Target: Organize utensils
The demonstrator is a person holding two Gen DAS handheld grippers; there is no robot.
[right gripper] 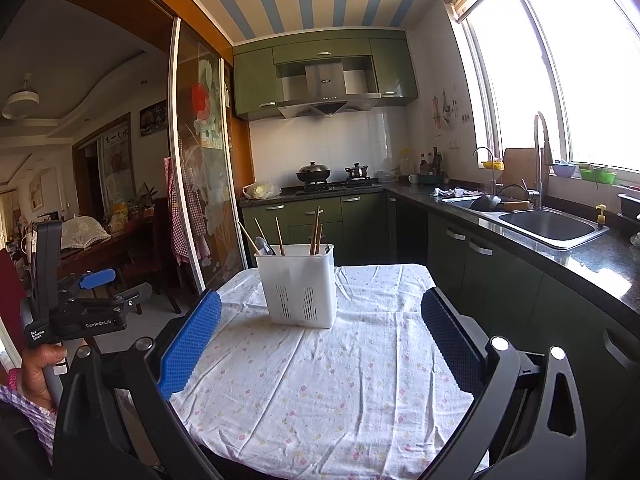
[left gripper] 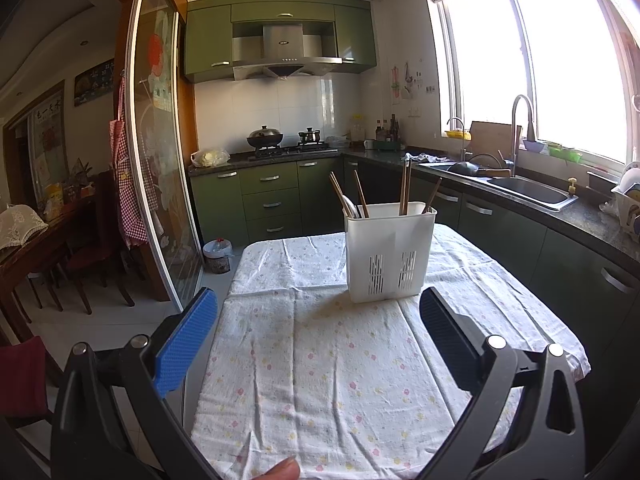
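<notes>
A white slotted utensil holder stands upright on the far part of a table with a floral cloth. Several wooden chopsticks and a spoon stick out of it. It also shows in the right wrist view, with chopsticks. My left gripper is open and empty, above the cloth, short of the holder. My right gripper is open and empty, also short of the holder. The left gripper shows in the right wrist view, off the table's left side.
A dark counter with a steel sink and tall faucet runs along the right. Green cabinets and a stove with pots are behind. A sliding glass door and dining chairs are at left.
</notes>
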